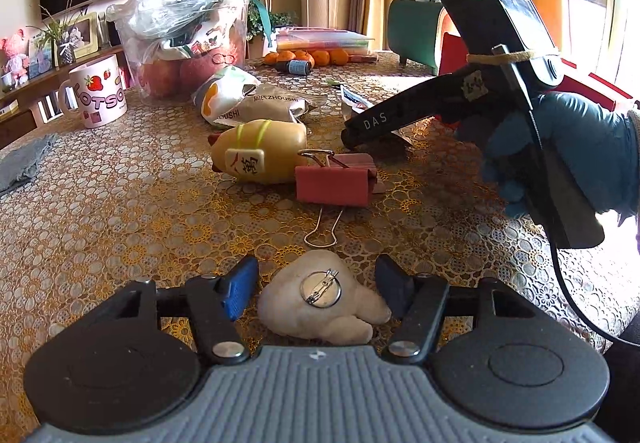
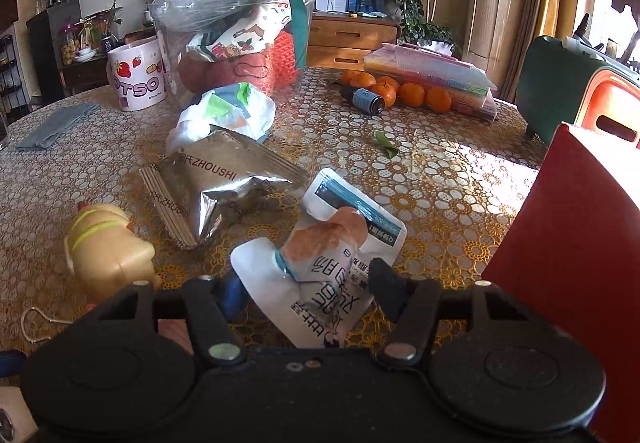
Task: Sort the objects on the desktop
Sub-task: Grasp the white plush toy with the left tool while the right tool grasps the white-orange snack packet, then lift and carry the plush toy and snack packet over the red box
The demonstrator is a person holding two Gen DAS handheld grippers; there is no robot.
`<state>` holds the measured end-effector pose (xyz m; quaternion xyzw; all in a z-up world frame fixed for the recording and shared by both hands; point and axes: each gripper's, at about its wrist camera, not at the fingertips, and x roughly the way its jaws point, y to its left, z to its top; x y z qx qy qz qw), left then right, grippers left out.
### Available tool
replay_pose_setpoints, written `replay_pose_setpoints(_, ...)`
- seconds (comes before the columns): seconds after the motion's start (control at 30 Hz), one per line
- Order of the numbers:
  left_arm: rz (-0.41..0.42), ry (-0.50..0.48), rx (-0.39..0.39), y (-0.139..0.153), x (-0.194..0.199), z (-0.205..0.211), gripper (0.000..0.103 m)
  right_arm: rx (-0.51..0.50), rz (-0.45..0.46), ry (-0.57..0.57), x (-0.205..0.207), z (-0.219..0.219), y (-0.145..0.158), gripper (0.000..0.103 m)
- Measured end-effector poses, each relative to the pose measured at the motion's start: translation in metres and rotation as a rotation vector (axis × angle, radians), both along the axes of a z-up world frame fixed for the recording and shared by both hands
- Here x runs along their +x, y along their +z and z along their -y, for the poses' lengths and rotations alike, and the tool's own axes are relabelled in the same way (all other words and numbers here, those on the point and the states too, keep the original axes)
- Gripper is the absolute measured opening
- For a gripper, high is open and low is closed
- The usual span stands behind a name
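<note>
While the left claw (image 1: 316, 291) sits low in the frame w/ its 2 blue pads (image 1: 240, 287) spread wide, a small cream plush pin (image 1: 324, 303) lies between them on the table, pin side up, touching neither pad that I can see. Just above it, mid frame, is a red binder clip (image 1: 334, 185), w/ a tan toy bottle (image 1: 260, 155) touching its left side. A silver snack bag (image 1: 268, 105) lies behind those. Upper left has a pink mug (image 1: 96, 93). At right, a blue-gloved hand (image 1: 560, 155) holds the right claw's handle.

Over in the right cam, the right claw (image 2: 308, 287) is low center & spread apart, around the bottom end of a white food pouch (image 2: 340, 239). Can't tell if the pads touch it. A red box (image 2: 568, 243) fills the right side. Oranges (image 2: 412, 93) sit upper right on the gold lace table (image 2: 440, 183), near a small dark bottle (image 2: 366, 99).
</note>
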<state>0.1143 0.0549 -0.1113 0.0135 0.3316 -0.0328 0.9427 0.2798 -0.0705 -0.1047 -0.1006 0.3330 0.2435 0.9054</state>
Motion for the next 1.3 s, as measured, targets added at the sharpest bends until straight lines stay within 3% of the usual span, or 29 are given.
replay_pose_setpoints(0.13, -0.004, 0.000, 0.007, 0.001, 0.000, 0.002, 0.057, -0.021, 0.031, 0.013, -0.007, 0.000, 0.003, 0.043)
replay_pose_setpoints(0.3, -0.011, 0.001, 0.016, 0.002, -0.001, 0.003, 0.052, -0.054, 0.049, -0.011, -0.013, 0.001, 0.008, 0.034)
replay_pose_setpoints(0.53, -0.021, 0.018, 0.013, 0.005, -0.001, 0.004, 0.046, 0.003, 0.032, -0.073, -0.020, 0.019, 0.020, 0.018)
replay_pose_setpoints(0.73, -0.029, 0.043, -0.013, 0.006, -0.002, 0.001, 0.043, 0.048, 0.019, -0.076, -0.040, 0.032, 0.032, 0.018)
replay_pose_setpoints(0.8, -0.026, 0.049, -0.002, 0.008, -0.003, 0.003, 0.036, 0.068, 0.016, -0.072, -0.048, 0.036, 0.037, 0.018)
replay_pose_setpoints(1.3, -0.012, 0.046, -0.015, 0.029, -0.022, 0.022, 0.034, 0.152, 0.027, -0.072, -0.111, 0.080, 0.060, 0.018)
